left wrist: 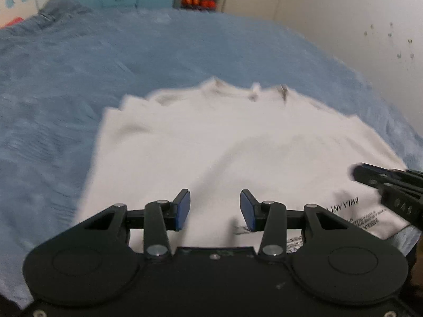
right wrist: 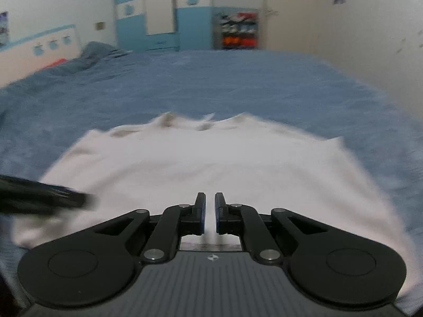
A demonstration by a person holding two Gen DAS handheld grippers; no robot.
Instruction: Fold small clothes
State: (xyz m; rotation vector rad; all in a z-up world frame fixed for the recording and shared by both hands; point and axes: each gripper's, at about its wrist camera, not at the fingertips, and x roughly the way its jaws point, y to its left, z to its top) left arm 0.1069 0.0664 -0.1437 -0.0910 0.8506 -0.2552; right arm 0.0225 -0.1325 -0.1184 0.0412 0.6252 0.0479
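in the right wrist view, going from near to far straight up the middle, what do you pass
right gripper → white shirt → blue bedspread → blue and white wardrobe against the far wall

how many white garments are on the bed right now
1: a single white garment lies spread on the blue bed cover, just ahead of both grippers. Others may lie out of view.

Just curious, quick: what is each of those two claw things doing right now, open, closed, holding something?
Left gripper: open, fingers apart over the white shirt, holding nothing.
Right gripper: nearly closed; whether it pinches the shirt cannot be told.
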